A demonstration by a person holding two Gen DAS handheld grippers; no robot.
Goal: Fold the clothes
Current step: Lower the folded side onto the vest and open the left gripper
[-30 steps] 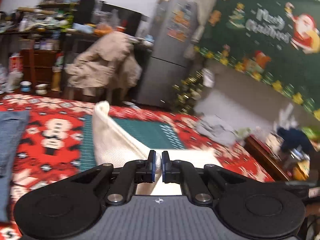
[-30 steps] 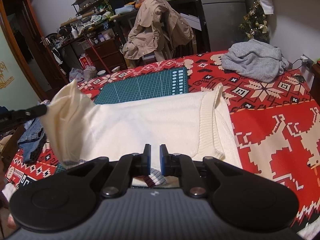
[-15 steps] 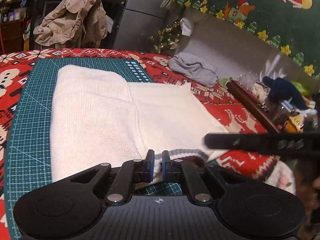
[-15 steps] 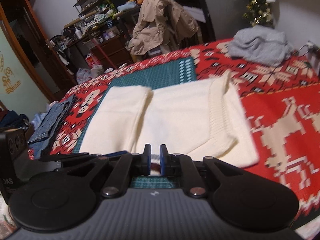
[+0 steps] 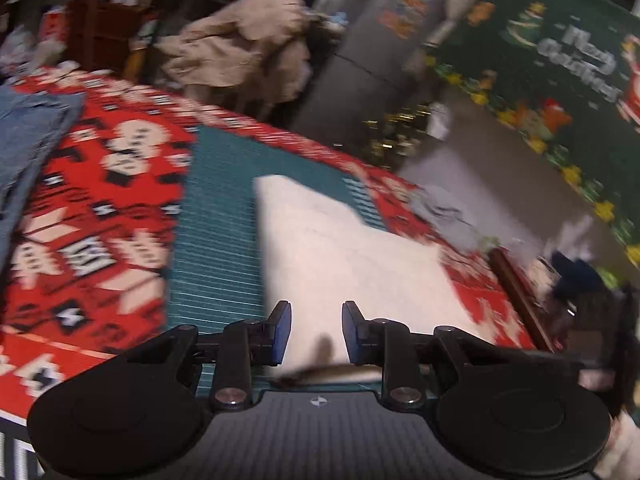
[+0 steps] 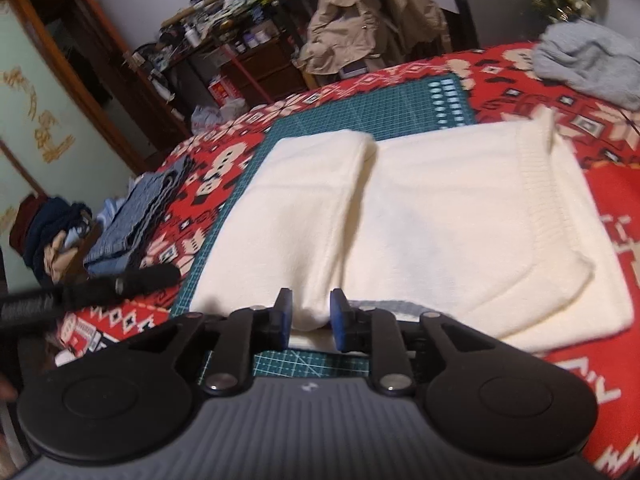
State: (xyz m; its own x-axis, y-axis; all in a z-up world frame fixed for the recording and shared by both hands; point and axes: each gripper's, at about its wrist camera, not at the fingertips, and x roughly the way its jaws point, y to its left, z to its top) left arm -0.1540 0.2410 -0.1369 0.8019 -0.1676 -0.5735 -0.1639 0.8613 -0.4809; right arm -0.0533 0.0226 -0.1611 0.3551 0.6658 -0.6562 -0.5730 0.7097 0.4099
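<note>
Sweater (image 6: 420, 216): cream, lies flat on green cutting mat (image 6: 360, 108), one side folded in; long axis runs away from both tools.
Table (image 6: 624, 208): red patterned cloth under mat.
Left tool (image 5: 316, 330): jaws have just been opening, part open, nothing clamped; near hem right ahead, blurred.
Right tool (image 6: 310, 314): jaws have just been opening; folded edge sits between the pads, grip looks released.
Key relation: right tool sits at the fold's near end, so likely nearer for the next grab.
Jeans (image 6: 136, 216): stacked aside, left of mat.
</note>
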